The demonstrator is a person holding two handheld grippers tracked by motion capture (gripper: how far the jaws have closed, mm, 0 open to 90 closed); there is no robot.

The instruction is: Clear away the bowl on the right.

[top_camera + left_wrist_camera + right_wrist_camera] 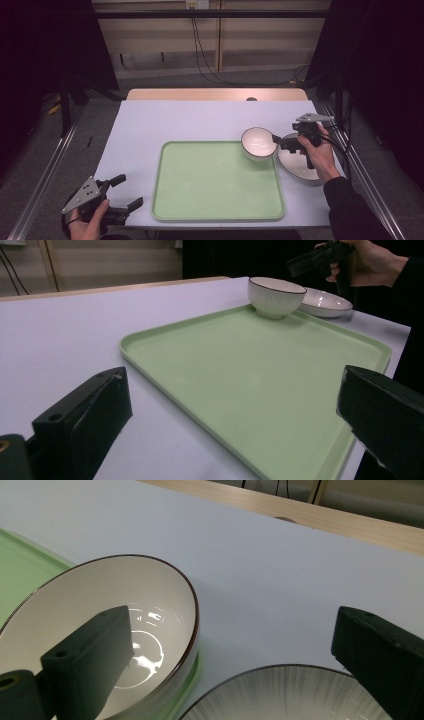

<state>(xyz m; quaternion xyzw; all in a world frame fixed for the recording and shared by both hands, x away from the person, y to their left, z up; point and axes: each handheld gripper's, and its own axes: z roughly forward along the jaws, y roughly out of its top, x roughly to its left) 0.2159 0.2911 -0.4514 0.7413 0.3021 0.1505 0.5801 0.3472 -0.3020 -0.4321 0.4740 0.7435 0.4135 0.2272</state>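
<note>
The bowl (258, 143) sits at the green tray's (215, 200) two o'clock corner, perched on the rim. The right gripper (281, 142) hovers beside it at its three o'clock, fingers spread wide and holding nothing, one finger (90, 650) over the bowl's inside, above the plate (295, 167) on the bench (165, 120). Looks like the bowl is just placed or about to be gripped; next, I'd guess, the fingers close on its rim or turn to the plate. The left gripper (129, 192) waits open and empty at seven o'clock.

Left gripper (125, 192) and right gripper (280, 141): jaws spread apart.
</note>
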